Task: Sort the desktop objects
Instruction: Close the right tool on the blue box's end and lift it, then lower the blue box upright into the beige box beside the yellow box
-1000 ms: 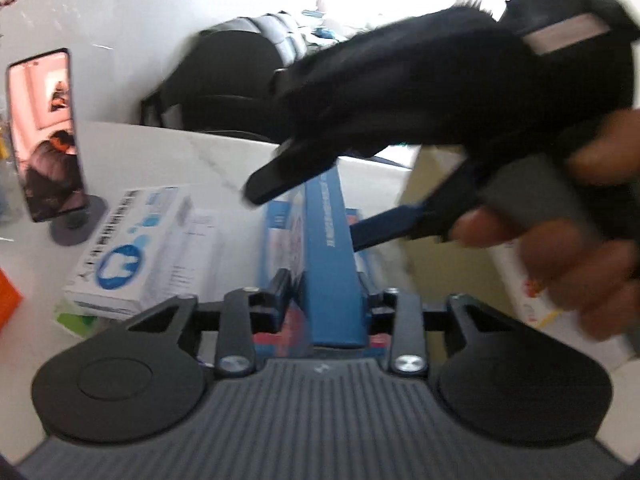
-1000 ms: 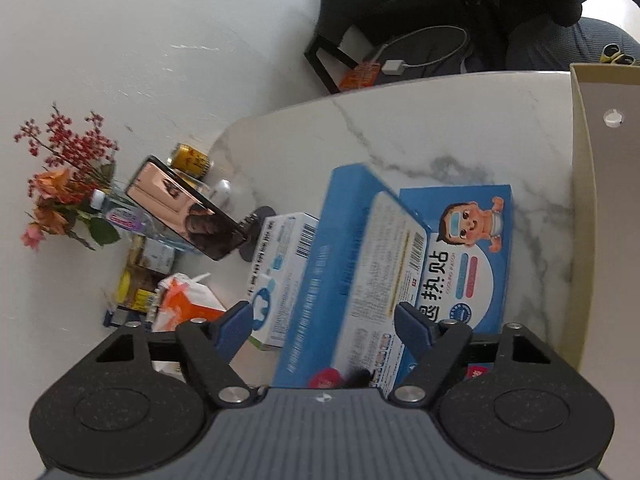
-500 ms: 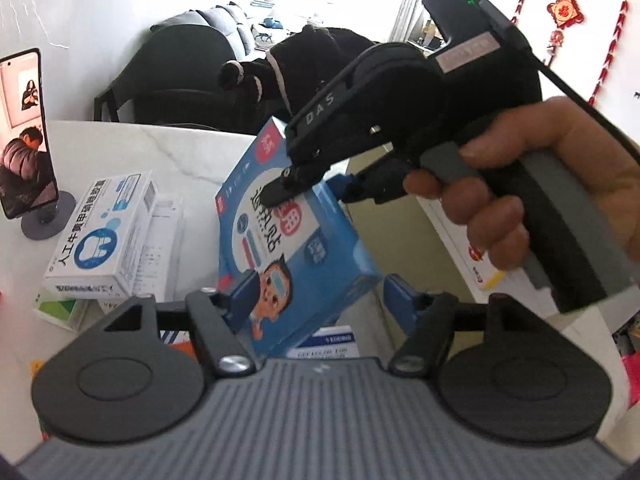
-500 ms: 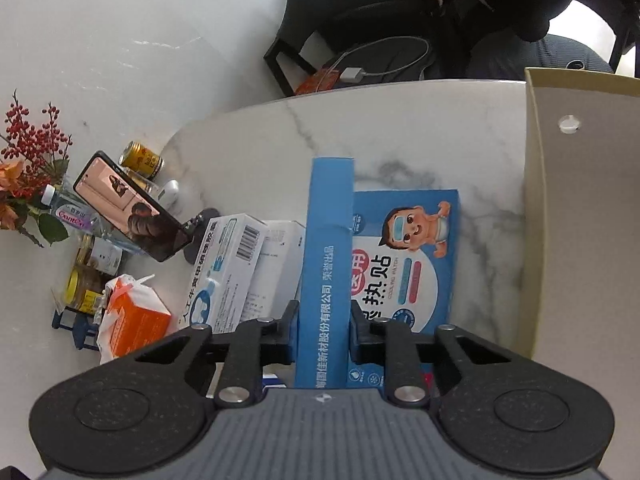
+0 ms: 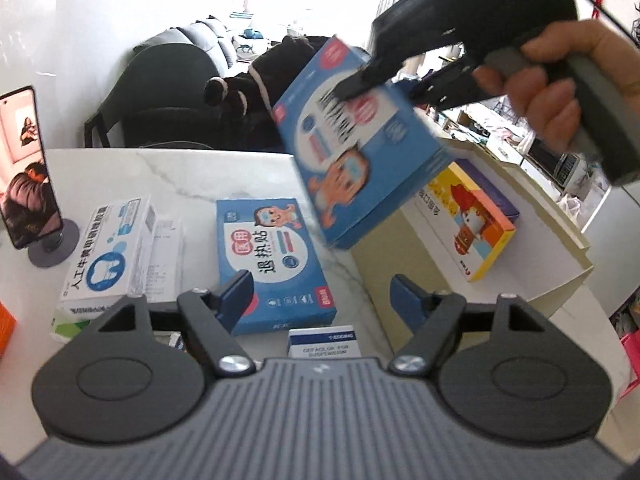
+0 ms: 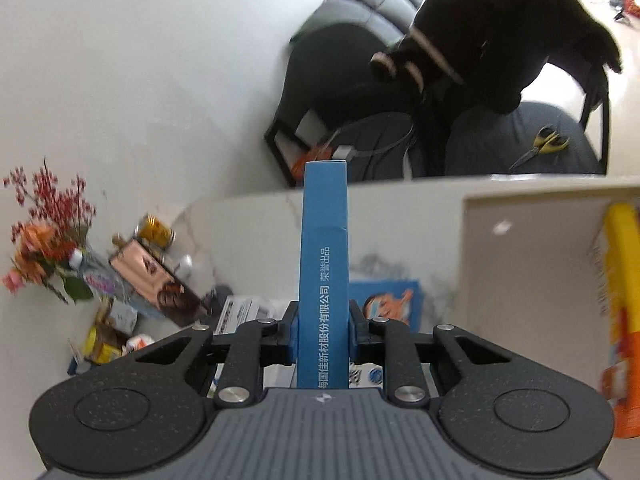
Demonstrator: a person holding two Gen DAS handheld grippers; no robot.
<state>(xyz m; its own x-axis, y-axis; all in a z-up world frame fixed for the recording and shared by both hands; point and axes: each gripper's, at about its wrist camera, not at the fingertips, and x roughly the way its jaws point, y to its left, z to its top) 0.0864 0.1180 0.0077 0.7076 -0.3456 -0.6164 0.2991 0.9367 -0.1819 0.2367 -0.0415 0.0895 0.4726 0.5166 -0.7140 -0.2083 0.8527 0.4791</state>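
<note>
Blue boxes are the business on this worktop [image 5: 168,172], and one blue carton [image 5: 356,148] is up in the air, tilted, clamped by its thin edge in the right tongs [image 5: 360,80]; through the right wrist view its narrow blue spine [image 6: 323,280] stands upright between the two pads, which press on it from either side. A hand [image 5: 552,92] grips the handle of that tool at the far right. The lifted carton hangs above the near-left corner of a cream bin [image 5: 404,256], which sits on the right of the worktop and holds a yellow and orange box [image 5: 468,224] lying flat inside.

Below and to the left, a second blue box [image 5: 272,260] with the same cartoon child lies flat on the marble. The left tongs [image 5: 320,292] hover low over its near end, jaws spread and just lately opening, with nothing pinched between them. A small blue and white box [image 5: 324,344] lies just near of them. Further left lie a white and blue box [image 5: 108,256], then a phone on a round stand [image 5: 28,168]. Flowers [image 6: 44,232] and a gold can [image 6: 154,232] stand at the far left edge.
</note>
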